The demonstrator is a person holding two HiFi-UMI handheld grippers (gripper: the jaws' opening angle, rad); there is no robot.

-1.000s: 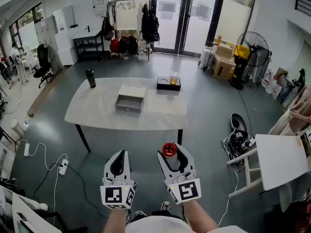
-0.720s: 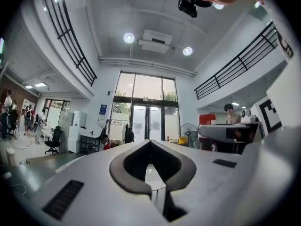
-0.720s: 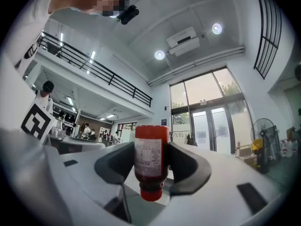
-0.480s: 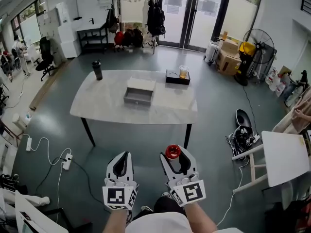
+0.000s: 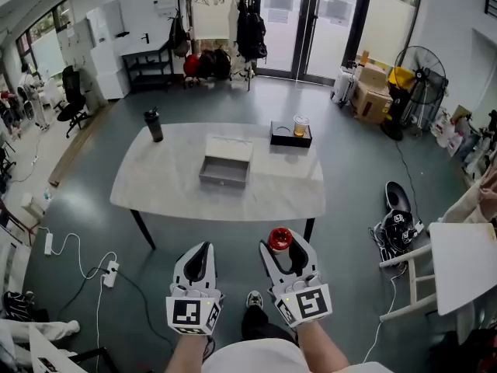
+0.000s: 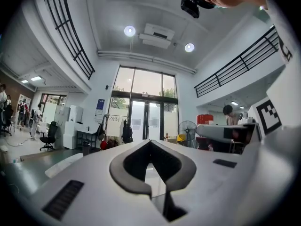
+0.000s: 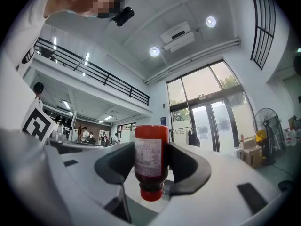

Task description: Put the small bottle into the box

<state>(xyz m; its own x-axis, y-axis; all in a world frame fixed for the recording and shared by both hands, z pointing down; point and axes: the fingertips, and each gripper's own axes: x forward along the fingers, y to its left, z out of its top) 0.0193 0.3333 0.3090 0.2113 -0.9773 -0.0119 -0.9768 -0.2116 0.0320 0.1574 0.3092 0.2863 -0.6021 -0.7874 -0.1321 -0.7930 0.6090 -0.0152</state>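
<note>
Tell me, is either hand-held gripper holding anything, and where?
The right hand-held gripper clamps the small bottle by its labelled body; the left hand-held gripper holds nothing.

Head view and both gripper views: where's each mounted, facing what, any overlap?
Head view: on the person's head, looking steeply down at table and box; forearms, left gripper, right gripper show.
Left gripper view: on left gripper, looking along its shut, empty jaws toward the glass doors.
Right gripper view: on right gripper, along jaws clamped on the small bottle.
Shared: that bottle, in head and right gripper views.
</note>
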